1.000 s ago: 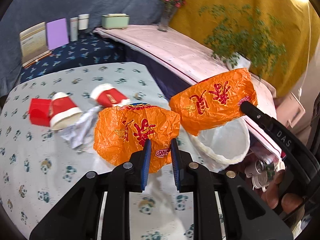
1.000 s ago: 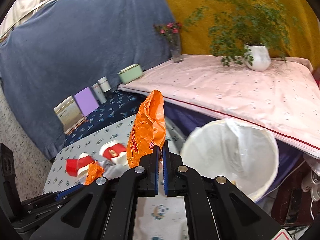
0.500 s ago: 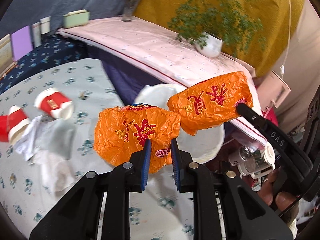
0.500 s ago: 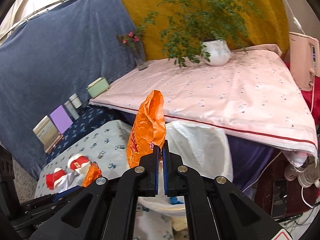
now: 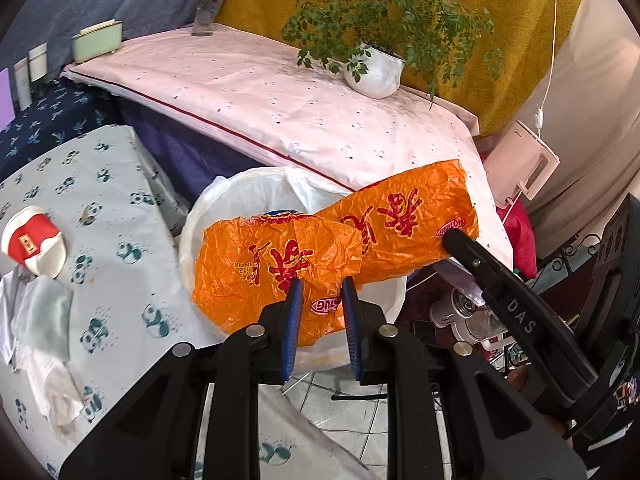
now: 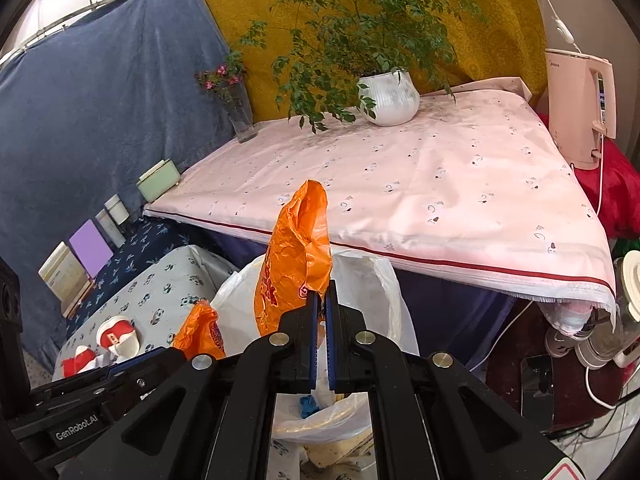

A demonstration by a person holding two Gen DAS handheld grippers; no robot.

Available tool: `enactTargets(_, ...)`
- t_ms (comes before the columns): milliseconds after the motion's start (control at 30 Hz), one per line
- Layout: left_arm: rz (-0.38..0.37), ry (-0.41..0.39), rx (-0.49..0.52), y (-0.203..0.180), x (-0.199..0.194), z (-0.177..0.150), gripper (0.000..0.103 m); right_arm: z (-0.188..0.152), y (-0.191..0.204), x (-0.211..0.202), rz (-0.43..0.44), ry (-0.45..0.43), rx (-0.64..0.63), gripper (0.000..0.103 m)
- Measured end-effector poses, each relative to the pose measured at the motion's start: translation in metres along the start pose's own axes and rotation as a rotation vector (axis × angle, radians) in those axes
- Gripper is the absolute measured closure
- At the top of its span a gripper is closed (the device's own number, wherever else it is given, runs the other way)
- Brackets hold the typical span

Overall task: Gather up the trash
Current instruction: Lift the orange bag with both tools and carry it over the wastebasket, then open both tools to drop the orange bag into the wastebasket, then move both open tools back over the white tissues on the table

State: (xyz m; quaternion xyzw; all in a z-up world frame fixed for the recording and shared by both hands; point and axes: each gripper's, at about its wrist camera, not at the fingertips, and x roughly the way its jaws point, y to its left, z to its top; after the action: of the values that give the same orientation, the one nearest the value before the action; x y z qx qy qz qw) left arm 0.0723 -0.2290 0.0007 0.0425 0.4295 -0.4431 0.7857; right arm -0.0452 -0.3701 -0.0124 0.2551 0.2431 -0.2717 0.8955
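The left gripper (image 5: pixel 319 304) and right gripper (image 6: pixel 321 312) are each holding a wrapper (image 5: pixel 272 268) (image 6: pixel 294 256) over the lined bin (image 5: pixel 248 192), which is standing between the panda-cloth table (image 5: pixel 100 184) on its left and the cloth-covered table (image 6: pixel 400 184) behind, bearing a potted plant (image 6: pixel 390 96)

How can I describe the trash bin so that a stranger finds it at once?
Start at the long table under the pink cloth. Look down, in front of its red-striped edge, beside the panda-print cloth. There stands the round bin with the white plastic liner, the only open white container there, with two orange wrappers held over it.
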Motion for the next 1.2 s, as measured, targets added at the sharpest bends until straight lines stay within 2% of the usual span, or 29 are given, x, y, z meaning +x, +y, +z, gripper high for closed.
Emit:
enactTargets(67, 0.002, -0.012, -0.014, 0.002, 0.003, 0.002, 0.074, 0.0, -0.001, 0.004, -0.004, 0.005, 0.002, 0.099)
enactTargets(100, 0.011, -0.016, -0.027, 0.004, 0.004, 0.002, 0.06, 0.0, -0.001, 0.005, -0.005, 0.008, -0.001, 0.098)
enactTargets(133, 0.019, -0.025, -0.043, 0.006, 0.005, 0.003, 0.051, -0.001, 0.0, 0.007, -0.004, 0.013, -0.003, 0.097)
enactTargets(167, 0.024, -0.032, -0.054, 0.008, 0.005, 0.003, 0.049, -0.001, 0.002, 0.009, 0.0, 0.019, -0.006, 0.092)
enactTargets(367, 0.087, -0.044, -0.078, 0.023, 0.0, 0.002, 0.032, -0.003, 0.01, 0.011, 0.008, 0.017, -0.011, 0.078)
enactTargets(833, 0.168, -0.1, -0.142, 0.056, -0.038, -0.009, 0.027, -0.006, 0.043, -0.002, 0.047, 0.006, -0.062, 0.069)
enactTargets(1200, 0.236, -0.131, -0.228, 0.1, -0.076, -0.031, 0.027, -0.022, 0.098, -0.012, 0.119, 0.027, -0.146, 0.064)
